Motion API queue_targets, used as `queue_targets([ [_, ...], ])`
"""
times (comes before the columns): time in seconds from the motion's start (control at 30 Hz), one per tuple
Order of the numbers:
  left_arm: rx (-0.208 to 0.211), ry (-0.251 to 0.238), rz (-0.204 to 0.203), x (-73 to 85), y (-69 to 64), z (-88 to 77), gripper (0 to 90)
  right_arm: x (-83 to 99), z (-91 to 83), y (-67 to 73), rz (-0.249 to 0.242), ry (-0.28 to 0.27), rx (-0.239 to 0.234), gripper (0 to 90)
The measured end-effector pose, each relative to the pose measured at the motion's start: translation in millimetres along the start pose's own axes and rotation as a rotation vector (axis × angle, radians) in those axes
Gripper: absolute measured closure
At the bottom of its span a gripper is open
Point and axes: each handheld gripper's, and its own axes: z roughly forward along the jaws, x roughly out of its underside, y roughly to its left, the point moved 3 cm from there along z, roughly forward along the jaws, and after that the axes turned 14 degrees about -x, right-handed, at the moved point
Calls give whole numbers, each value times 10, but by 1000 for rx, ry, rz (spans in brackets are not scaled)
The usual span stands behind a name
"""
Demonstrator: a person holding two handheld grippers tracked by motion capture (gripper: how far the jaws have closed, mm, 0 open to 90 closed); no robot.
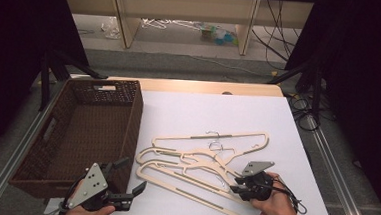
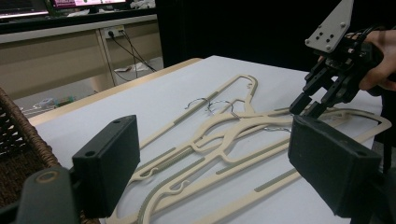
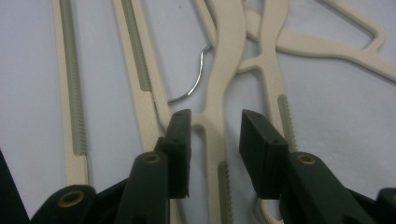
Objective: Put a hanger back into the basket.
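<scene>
Several cream hangers [image 1: 203, 161] lie tangled in a loose pile on the white table [image 1: 277, 123], just right of the brown woven basket [image 1: 124, 101], with your right gripper [image 1: 234, 187] down at the near right edge of the pile. Its jaws straddle one flat hanger arm [image 3: 215, 100], and a small gap shows on each side, so the pads aren't pressing yet; you have not got it. Your left gripper [image 1: 133, 178] hovers near the basket's front corner with its jaws wide apart and nothing between them.

Expect these hangers to be light and stiff, thin flat plastic or wood by the look of them, so they should lift as one rigid piece once pinched. Smooth faces may slip in the pads, and the ribbed grey strip [image 3: 223, 186] on the arm probably offers better bite than the bare cream stretch. Take hold on a straight run of the arm where you are now, rather than at the thin wire hook [image 3: 196, 79], which could twist in the grip. Because the arms overlap and the hooks [image 2: 212, 105] thread among them, a neighbour may well snag and drag along; a slow lift would show that early.

The basket looks empty inside, its floor bare as far as the high view shows, with cut-out handles in its walls and plenty of room for a hanger laid flat.
</scene>
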Motion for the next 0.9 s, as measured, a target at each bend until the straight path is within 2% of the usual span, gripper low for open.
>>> queue_targets([
  [0.03,0,1,-2,1,-3,-1,165,8,-6,-12,-7,16,-6,656],
  [0.07,0,1,-1,1,-4,0,165,10,-11,-1,19,31,-15,661],
  [0.1,0,1,-1,1,-4,1,165,20,-4,-12,14,34,-11,663],
  [0.13,0,2,0,2,-4,3,165,25,-10,-4,34,56,-26,664],
  [0.17,3,-2,-3,5,-7,10,166,31,3,-19,11,48,-22,666],
  [0.23,3,6,4,8,-8,12,166,18,-1,-28,15,61,-28,676],
  [0.27,4,6,7,9,-11,14,167,12,-7,-44,0,76,-33,681],
  [0.47,9,13,17,15,-29,19,168,-30,-4,-40,-23,139,-45,686],
  [0.7,12,19,20,19,-45,26,171,-60,6,-30,-9,179,-42,703],
  [0.87,23,11,16,15,-54,44,172,-89,12,-34,-28,206,-47,770],
  [0.9,21,18,25,14,-50,45,172,-91,15,-34,-22,211,-44,778],
])
